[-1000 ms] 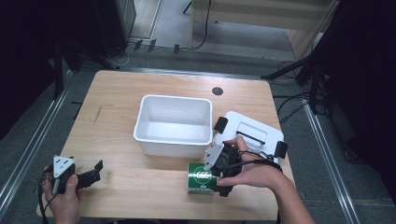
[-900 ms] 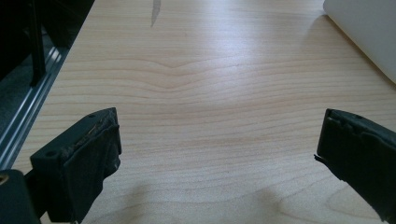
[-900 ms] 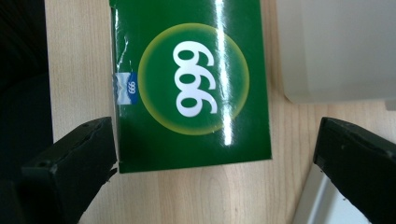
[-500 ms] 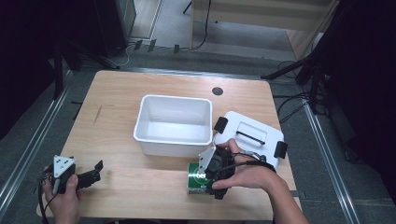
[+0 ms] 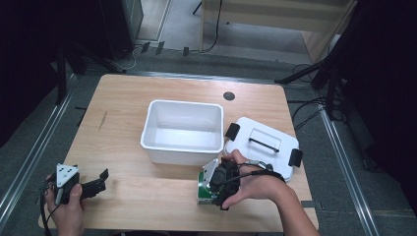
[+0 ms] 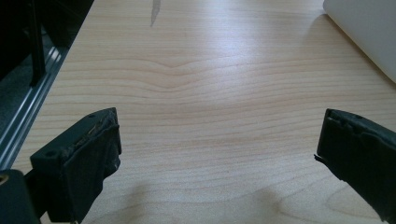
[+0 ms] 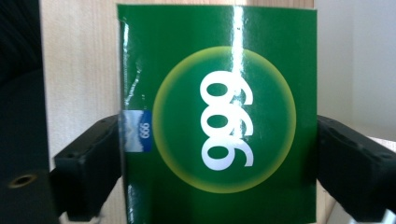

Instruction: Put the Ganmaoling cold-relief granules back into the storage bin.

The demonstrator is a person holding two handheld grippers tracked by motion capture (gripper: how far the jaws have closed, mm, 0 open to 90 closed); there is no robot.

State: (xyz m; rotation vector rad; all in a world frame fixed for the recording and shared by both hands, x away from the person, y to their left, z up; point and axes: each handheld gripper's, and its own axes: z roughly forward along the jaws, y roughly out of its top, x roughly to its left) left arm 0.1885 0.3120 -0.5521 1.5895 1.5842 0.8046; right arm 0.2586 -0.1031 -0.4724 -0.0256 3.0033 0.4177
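Your left gripper point(image 5: 101, 181) rests at the table's point(image 5: 147, 98) near left corner, jaws spread wide over bare wood, with open room stretching right toward the white tub point(image 5: 182, 130). The green box point(image 7: 217, 116), glossy, carries a yellow-ringed circle with white "999" and a small blue label on one edge; it lies on the table just near of the tub, close to the near edge. Your right gripper point(image 5: 212, 191) sits over it, jaws having just been closing, their pads at the box's two sides and seemingly touching. The white lid point(image 5: 263, 145) lies to the right, just beside your hand.
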